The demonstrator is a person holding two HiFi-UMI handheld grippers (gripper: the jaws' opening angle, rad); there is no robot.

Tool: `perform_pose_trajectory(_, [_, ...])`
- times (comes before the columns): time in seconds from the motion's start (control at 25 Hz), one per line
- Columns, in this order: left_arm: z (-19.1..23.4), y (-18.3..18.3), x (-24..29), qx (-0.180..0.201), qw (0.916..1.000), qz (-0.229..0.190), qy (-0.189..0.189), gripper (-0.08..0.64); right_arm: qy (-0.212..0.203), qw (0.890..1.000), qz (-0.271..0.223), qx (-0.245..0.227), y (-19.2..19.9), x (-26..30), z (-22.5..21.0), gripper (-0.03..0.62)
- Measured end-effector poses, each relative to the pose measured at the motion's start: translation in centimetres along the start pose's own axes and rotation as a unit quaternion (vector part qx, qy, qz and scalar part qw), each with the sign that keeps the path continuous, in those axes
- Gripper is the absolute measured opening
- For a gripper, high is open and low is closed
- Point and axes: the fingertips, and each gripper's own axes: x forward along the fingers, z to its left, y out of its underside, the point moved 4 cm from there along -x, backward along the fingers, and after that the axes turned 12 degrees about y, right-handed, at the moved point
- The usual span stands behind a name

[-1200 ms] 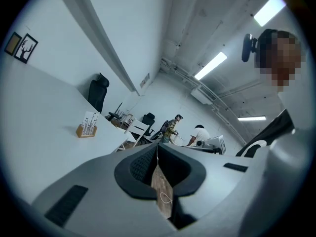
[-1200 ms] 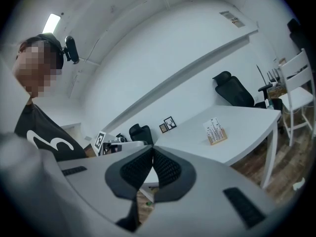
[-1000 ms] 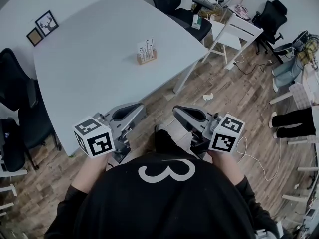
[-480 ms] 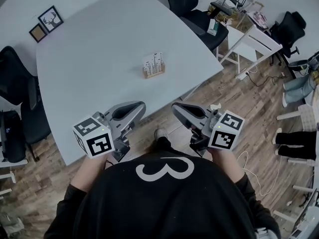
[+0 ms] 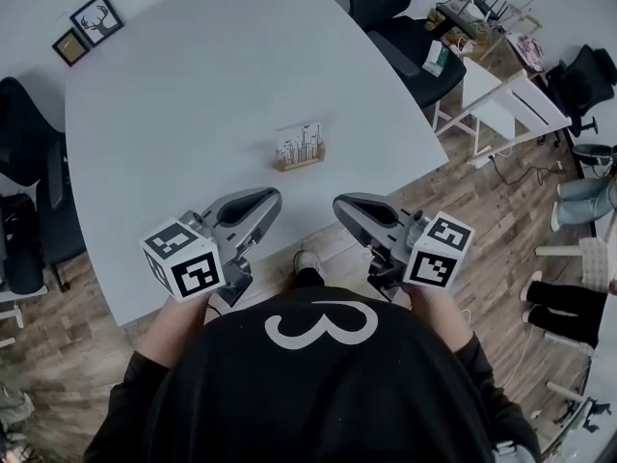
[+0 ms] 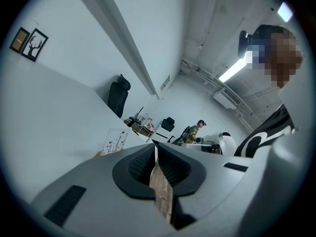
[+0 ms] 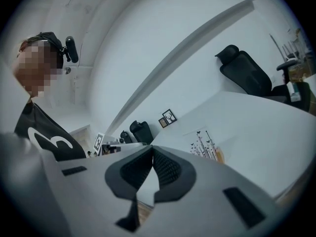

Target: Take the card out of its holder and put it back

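Note:
A white card printed with thin black stems [image 5: 300, 143] stands upright in a small wooden holder [image 5: 300, 162] on the white table [image 5: 174, 114], near its front edge. My left gripper [image 5: 266, 197] is shut and empty, hovering over the table's edge, short of the holder and to its left. My right gripper [image 5: 343, 204] is also shut and empty, short of the holder and to its right. In the left gripper view the card [image 6: 114, 141] rises beyond the closed gripper [image 6: 156, 149]. In the right gripper view the card [image 7: 202, 142] stands right of the closed gripper [image 7: 152, 149].
Two framed pictures [image 5: 96, 17] lie at the table's far left. Black office chairs [image 5: 29, 143] stand at the left, and another [image 5: 405, 37] at the far right corner. A white side table [image 5: 511, 104] and cables sit on the wooden floor to the right.
The person has stepped toward the table. The card holder now lies much nearer, just ahead of both grippers, which moved forward together and stay shut.

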Motion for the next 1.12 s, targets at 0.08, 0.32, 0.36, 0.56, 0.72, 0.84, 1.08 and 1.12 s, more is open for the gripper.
perform_pose_trajectory(0.08, [0.2,0.2,-0.1,0.003,1.0000,0.002,-0.007,0.015,-0.005,1.000,0.004,-0.001,0.1,0.1,-0.2,0.011])
perform_pose_trajectory(0.32, [2.1,-0.2,0.2,0.056,0.9978,0.025,-0.025,0.015,-0.011,1.000,0.018,0.004,0.1,1.0,-2.2,0.011])
perform_pose_trajectory(0.36, [2.3,-0.1,0.1,0.067,0.9969,0.031,-0.030,0.015,-0.012,1.000,0.021,0.003,0.2,0.9,-2.3,0.011])
perform_pose_trajectory(0.56, [6.1,-0.5,1.0,0.103,0.9908,0.060,-0.064,0.017,-0.016,0.999,0.034,0.007,-0.9,2.2,-4.4,0.011])
perform_pose_trajectory(0.72, [8.6,-1.1,2.0,0.090,0.9919,0.063,-0.065,0.034,-0.023,0.999,0.043,0.010,-1.9,3.3,-6.3,0.011])
perform_pose_trajectory(0.84, [9.6,-0.8,2.6,0.084,0.9919,0.074,-0.059,0.103,-0.028,0.998,0.049,0.010,-2.3,3.7,-7.1,0.011])
perform_pose_trajectory(1.08, [11.9,-0.5,3.9,0.100,0.9891,0.103,-0.032,0.123,-0.032,0.998,0.055,0.006,-3.2,4.4,-8.8,0.011])
perform_pose_trajectory(1.12, [12.1,-0.4,4.2,0.102,0.9888,0.106,-0.023,0.123,-0.031,0.998,0.055,0.006,-3.3,4.4,-9.1,0.011])
